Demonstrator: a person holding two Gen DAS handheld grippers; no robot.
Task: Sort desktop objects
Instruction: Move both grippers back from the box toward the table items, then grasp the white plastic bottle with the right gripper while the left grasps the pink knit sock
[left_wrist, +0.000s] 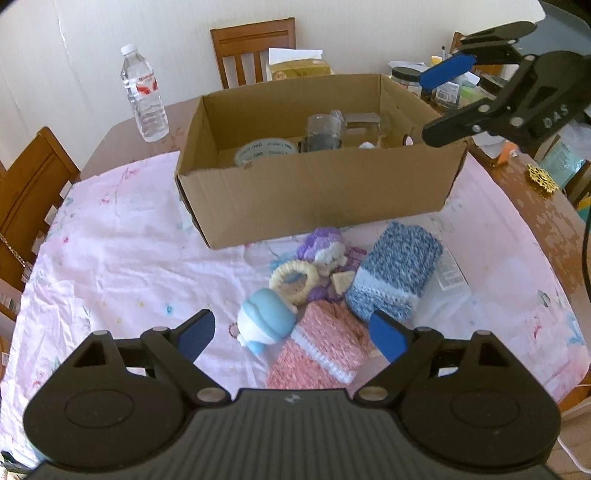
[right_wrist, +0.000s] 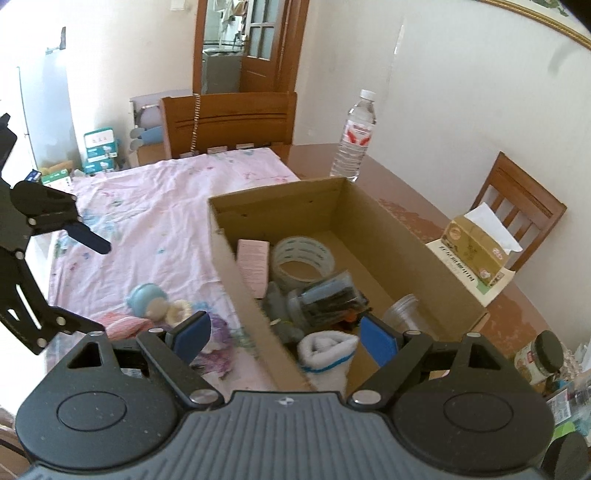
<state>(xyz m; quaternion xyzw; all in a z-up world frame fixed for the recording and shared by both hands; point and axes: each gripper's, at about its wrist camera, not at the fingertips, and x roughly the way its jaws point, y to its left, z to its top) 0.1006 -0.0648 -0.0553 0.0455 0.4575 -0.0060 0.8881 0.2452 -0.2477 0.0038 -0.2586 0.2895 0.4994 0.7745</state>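
Observation:
A cardboard box (left_wrist: 317, 192) stands on the pink cloth (left_wrist: 122, 258); it holds a tape roll (right_wrist: 303, 258), a pink card (right_wrist: 253, 266), a clear cup (right_wrist: 406, 314), a dark packet (right_wrist: 328, 295) and a white rolled sock (right_wrist: 325, 350). In front of it lie a blue toy figure (left_wrist: 264, 321), a cream ring (left_wrist: 293, 278), a purple knitted doll (left_wrist: 328, 251), a blue knitted piece (left_wrist: 397, 273) and a pink knitted piece (left_wrist: 325, 350). My left gripper (left_wrist: 291, 336) is open just above the toy and pink piece. My right gripper (right_wrist: 284, 336) is open above the box's near corner, over the sock.
A water bottle (left_wrist: 144, 96) stands left of the box on the brown table (right_wrist: 424, 214). A tissue box (right_wrist: 476, 254) sits behind it. Jars and clutter (right_wrist: 543, 358) crowd the table's right end. Wooden chairs (left_wrist: 33, 192) surround the table.

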